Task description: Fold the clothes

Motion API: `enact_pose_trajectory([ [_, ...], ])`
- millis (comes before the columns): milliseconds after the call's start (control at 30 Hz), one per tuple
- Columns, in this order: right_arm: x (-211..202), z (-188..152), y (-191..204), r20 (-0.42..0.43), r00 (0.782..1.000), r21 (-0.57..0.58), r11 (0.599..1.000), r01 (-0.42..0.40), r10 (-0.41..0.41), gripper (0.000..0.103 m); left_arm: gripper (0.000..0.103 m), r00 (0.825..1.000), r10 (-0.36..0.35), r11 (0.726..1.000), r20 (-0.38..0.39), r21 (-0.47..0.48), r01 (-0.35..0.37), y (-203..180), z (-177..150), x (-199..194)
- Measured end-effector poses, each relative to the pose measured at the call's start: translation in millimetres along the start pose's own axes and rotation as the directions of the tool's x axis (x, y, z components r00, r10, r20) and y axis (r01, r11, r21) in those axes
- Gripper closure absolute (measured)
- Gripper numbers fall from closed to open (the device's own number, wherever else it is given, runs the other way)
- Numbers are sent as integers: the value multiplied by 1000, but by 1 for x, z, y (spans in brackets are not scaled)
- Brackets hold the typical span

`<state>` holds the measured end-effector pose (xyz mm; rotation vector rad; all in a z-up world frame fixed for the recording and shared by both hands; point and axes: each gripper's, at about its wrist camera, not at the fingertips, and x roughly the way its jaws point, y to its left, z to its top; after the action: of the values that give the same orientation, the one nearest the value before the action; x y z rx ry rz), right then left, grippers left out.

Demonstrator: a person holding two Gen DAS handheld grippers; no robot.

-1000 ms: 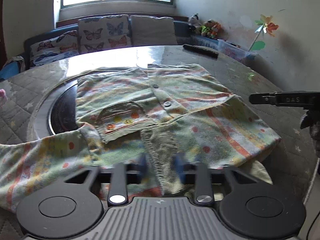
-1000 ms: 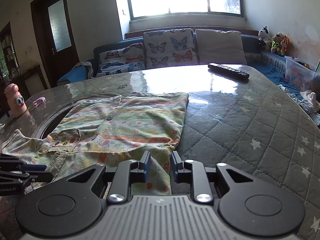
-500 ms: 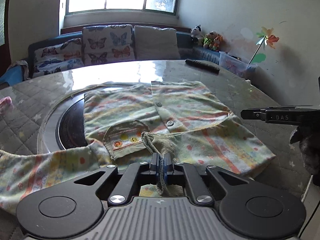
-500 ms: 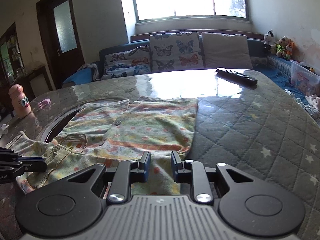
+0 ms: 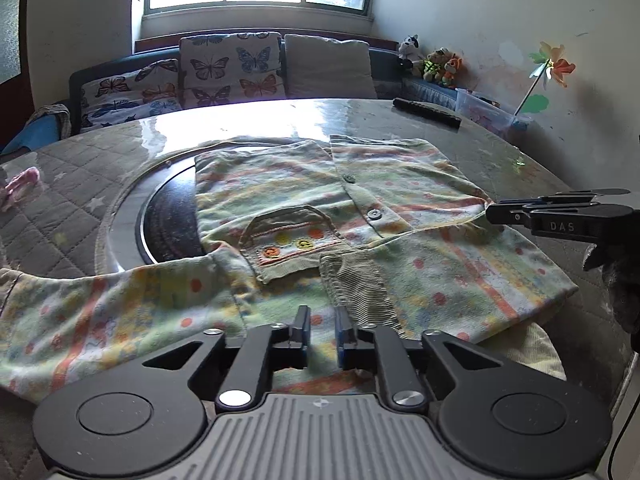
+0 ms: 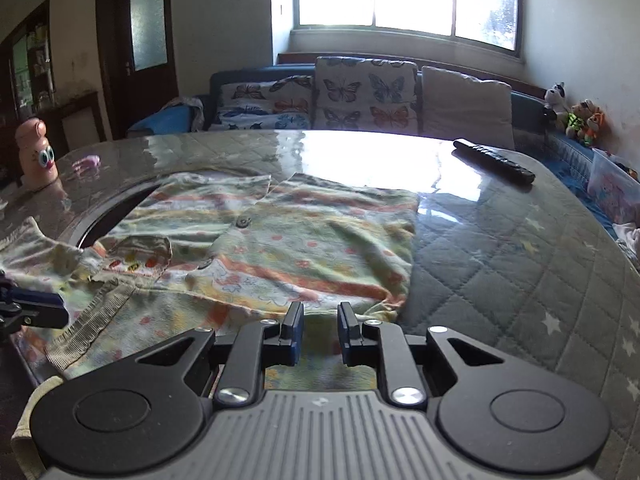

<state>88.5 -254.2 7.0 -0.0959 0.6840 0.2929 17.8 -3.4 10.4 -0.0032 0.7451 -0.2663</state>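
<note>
Lying across the near half of the round table (image 5: 472, 136), the patterned child's shirt (image 5: 400, 184) had its right sleeve folded over the front, the ribbed cuff (image 5: 352, 284) resting beside the chest pocket (image 5: 292, 240). The left wrist view alone showed the other sleeve (image 5: 104, 312) stretched toward the table's left edge, and a pinwheel (image 5: 548, 68) by the wall. Only the right wrist view showed a pink bottle with cartoon eyes (image 6: 38, 148) near the table's far left edge and the door (image 6: 148, 28); both caught the remote control (image 6: 494, 160) near the far right edge. The left gripper (image 5: 322, 330) hovered over the near hem with its fingers parted and nothing between them; half a second earlier it had been clamped on the cuff, lifted off the cloth. The right gripper (image 6: 320, 330) remained spread and empty above the shirt's near right part.
</note>
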Motion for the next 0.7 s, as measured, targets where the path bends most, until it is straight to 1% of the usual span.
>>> enact_pose_trajectory([
  [33,5,-1,1,-12,1000,1,1000,2,-2,86,75,1000,10,1000,4,-6,-10,3,-1,-2],
  [100,13,-3,2,-36,999,2,1000,5,-5,85,70,999,38,999,18,-21,-38,11,-2,-10],
  [200,8,0,6,-33,999,5,1000,-6,6,83,50,995,90,995,44,-47,-88,26,-4,-21],
  [267,3,3,17,-26,999,-17,999,-45,45,83,46,990,132,989,55,-67,-128,39,-5,-27],
  [333,-2,5,31,-28,995,-46,994,-96,95,81,37,982,177,981,59,-96,-171,53,-6,-32],
  [433,-5,7,56,-28,986,-101,981,-165,163,73,32,966,250,960,59,-144,-240,73,-11,-39],
  [533,-5,9,81,-34,973,-159,960,-229,227,72,32,948,316,933,45,-194,-302,93,-20,-46],
  [633,-1,8,98,-52,965,-201,943,-264,258,72,32,923,383,896,32,-255,-363,113,-29,-55],
  [700,5,4,113,-84,958,-235,928,-287,275,72,32,905,424,867,21,-298,-399,127,-34,-60],
])
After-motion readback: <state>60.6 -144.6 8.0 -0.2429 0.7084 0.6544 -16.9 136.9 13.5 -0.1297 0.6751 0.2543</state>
